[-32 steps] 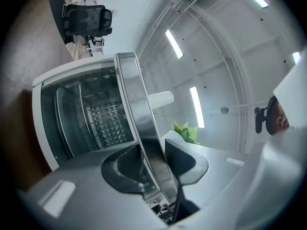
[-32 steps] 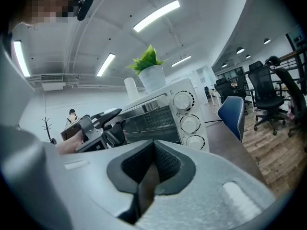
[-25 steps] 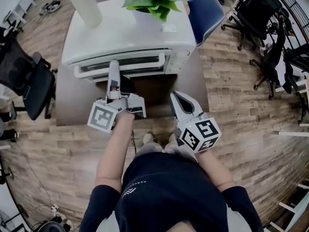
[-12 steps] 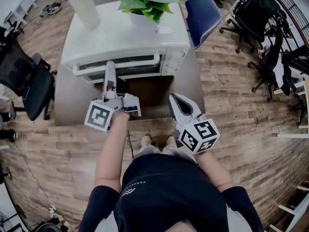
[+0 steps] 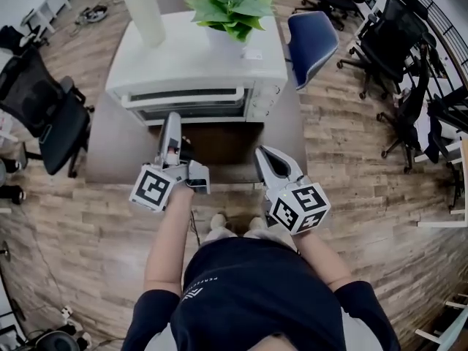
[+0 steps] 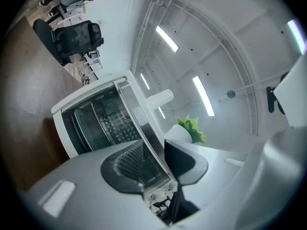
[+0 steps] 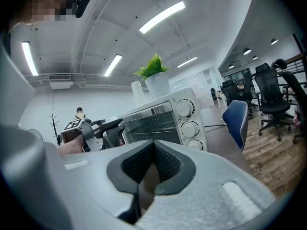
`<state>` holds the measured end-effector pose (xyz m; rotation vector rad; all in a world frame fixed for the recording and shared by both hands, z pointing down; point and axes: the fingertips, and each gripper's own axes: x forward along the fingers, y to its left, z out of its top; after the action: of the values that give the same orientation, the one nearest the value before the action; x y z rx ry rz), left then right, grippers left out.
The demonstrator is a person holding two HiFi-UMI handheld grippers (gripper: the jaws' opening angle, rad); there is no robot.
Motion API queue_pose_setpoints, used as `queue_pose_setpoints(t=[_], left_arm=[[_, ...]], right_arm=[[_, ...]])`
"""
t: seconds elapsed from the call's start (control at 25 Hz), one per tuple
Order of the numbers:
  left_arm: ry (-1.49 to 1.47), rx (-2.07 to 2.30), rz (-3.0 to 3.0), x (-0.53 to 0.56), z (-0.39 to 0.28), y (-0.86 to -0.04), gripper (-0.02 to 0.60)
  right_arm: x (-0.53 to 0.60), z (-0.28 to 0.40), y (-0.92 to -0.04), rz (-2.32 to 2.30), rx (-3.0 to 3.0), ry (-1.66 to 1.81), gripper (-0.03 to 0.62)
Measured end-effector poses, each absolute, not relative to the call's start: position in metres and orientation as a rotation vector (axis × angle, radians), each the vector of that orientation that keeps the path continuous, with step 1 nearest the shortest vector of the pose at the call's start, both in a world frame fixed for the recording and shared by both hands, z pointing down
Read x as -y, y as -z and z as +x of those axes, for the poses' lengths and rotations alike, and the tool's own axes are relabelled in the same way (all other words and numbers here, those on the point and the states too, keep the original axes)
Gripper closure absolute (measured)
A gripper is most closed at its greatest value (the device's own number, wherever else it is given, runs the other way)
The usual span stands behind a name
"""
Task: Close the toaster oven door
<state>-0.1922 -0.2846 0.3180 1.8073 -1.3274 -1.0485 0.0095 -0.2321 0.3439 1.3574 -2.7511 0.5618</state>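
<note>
Left gripper [image 5: 172, 121], jaws half-apart and closing on nothing, sits just before the toaster oven door [image 5: 186, 102]. A glancing push could leave this door ajar.

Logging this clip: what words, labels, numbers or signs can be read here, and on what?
No text is legible.
Shirt: a line of small print, too blurred.
Sticker on the oven top: too small.
Oven dials: markings too small.
Left cube, right cube: square code patterns, no words.

Left tongs [image 5: 172, 121] extended forward, jaws closing (empty), right tongs [image 5: 264, 154] shut, nearer body
</note>
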Motion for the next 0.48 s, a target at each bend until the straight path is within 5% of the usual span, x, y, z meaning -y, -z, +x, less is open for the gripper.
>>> queue_pose_setpoints(t=[0.48], left_arm=[[0.331, 1.736, 2.238, 0.248, -0.167, -0.309, 0.543]], right_arm=[[0.232, 0.007, -0.34, 1.297, 2.795, -0.555, 0.591]])
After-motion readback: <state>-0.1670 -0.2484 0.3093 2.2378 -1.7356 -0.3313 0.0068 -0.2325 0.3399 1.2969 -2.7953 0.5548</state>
